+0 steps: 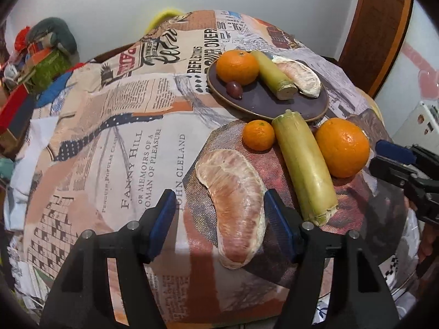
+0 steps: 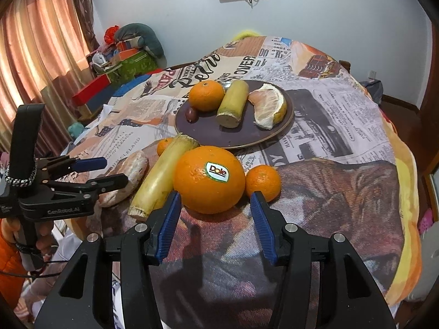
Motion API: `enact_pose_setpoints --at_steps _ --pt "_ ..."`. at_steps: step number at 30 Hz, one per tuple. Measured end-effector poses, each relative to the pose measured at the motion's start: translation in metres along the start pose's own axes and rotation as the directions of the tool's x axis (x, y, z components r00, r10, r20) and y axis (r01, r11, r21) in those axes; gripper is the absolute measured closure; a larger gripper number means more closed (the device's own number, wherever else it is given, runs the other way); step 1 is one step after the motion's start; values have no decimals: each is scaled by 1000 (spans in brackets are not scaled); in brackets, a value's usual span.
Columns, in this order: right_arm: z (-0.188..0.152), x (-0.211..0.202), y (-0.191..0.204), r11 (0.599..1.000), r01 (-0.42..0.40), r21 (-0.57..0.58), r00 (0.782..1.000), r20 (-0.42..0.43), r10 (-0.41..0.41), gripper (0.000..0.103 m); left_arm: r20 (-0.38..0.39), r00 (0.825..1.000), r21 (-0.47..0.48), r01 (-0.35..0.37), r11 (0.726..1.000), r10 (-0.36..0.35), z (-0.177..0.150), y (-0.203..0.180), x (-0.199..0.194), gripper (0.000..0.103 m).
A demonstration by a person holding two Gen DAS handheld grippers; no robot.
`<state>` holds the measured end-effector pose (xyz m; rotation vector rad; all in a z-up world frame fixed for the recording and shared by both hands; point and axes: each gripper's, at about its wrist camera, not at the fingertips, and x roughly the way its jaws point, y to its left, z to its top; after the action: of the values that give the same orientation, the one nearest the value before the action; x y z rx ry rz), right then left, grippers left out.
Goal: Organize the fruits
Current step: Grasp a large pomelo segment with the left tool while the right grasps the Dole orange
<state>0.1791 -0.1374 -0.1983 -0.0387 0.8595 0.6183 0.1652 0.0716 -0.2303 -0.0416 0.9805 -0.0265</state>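
Note:
A dark plate [image 1: 274, 107] [image 2: 203, 131] holds an orange [image 1: 237, 66] [image 2: 206, 95], a sugarcane piece [image 1: 275, 75] [image 2: 232, 102], a pomelo wedge [image 1: 301, 78] [image 2: 270, 105] and a small dark fruit [image 1: 233, 88] [image 2: 191, 113]. In front of it on the cloth lie a peeled pomelo segment [image 1: 233, 208] [image 2: 129, 176], a long sugarcane piece [image 1: 304, 167] [image 2: 162, 175], a big Dole orange [image 1: 342, 147] [image 2: 209, 179] and two small mandarins [image 1: 258, 135] [image 2: 263, 182]. My left gripper [image 1: 221, 216] [image 2: 109, 171] is open around the pomelo segment. My right gripper [image 2: 215, 219] [image 1: 384, 156] is open just before the big orange.
The table is covered by a newspaper-print cloth [image 1: 131, 142] [image 2: 343, 126]. Boxes and clutter [image 1: 35, 68] [image 2: 120, 54] sit at the far left. A curtain [image 2: 41, 54] hangs left, and a wooden door frame [image 1: 381, 27] stands right.

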Motion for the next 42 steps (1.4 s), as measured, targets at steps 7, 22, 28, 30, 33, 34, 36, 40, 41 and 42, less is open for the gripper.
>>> enact_pose_setpoints --at_steps 7,22,28,30,33,34,36,40,41,42 --pt "5 14 0 999 -31 25 999 -25 32 54 -36 996 -22 75 997 -76 0 -6 12 54" --pt "9 28 1 999 -26 25 1000 -13 27 37 -7 998 7 59 998 -59 10 -12 28 56" --pt "9 27 0 999 -31 18 999 -12 31 39 -5 998 -6 64 998 -64 11 -10 26 58" --pt "9 26 0 999 -32 19 999 -13 32 40 -5 998 -17 66 998 -66 12 -9 24 58" --pt "9 23 -1 999 -30 22 1000 -6 30 40 -1 997 -35 75 997 -75 13 -7 20 58" --pt "9 22 0 999 -29 22 1000 -4 29 40 3 997 -38 76 996 -76 13 -6 18 58" --pt "9 18 0 999 -25 22 1000 4 25 41 13 997 -40 74 996 -73 14 -6 13 58" --pt "11 11 0 1000 -21 20 1000 19 21 42 42 996 -42 77 996 -75 18 -6 1 58" --pt "11 9 0 1000 -19 18 1000 23 19 42 52 996 -42 77 996 -75 20 -6 -2 58" --pt "12 7 0 1000 -17 16 999 29 17 43 58 996 -42 76 996 -74 21 -7 -4 58"
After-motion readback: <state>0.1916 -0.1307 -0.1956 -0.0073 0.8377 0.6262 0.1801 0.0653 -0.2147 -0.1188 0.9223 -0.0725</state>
